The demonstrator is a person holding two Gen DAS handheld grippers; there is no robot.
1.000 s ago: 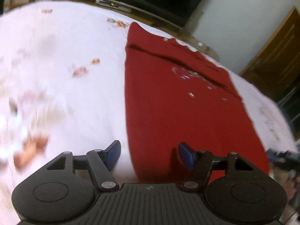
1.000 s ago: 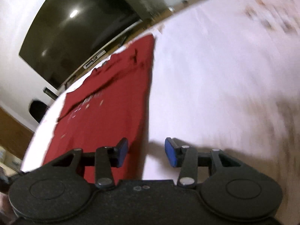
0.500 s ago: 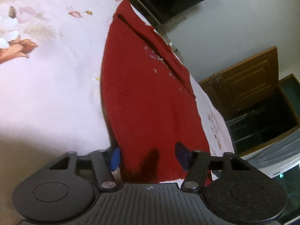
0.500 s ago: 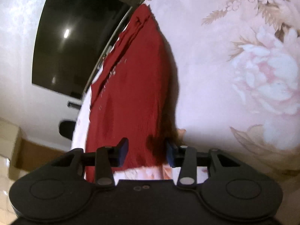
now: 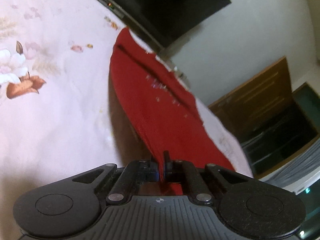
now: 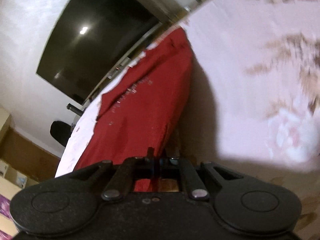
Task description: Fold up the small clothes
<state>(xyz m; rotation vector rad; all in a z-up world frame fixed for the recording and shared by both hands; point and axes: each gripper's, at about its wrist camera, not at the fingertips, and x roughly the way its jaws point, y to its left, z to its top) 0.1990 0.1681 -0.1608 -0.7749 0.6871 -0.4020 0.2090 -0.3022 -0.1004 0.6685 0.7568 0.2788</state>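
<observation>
Left wrist view: our left claw (image 5: pixel 161 167) is clamped on the near hem of the red garment (image 5: pixel 160 104).
Right wrist view: our right claw (image 6: pixel 156 165) is pinched on the same hem (image 6: pixel 140 104).
Garment: near end lifted in both claws, far end lying on the bed (image 5: pixel 50 104).
Bedsheet: white floral.
Background: dark TV (image 6: pixel 96 38) beyond the bed.

Garment (image 5: pixel 160 108) on bedsheet (image 5: pixel 60 104)
</observation>
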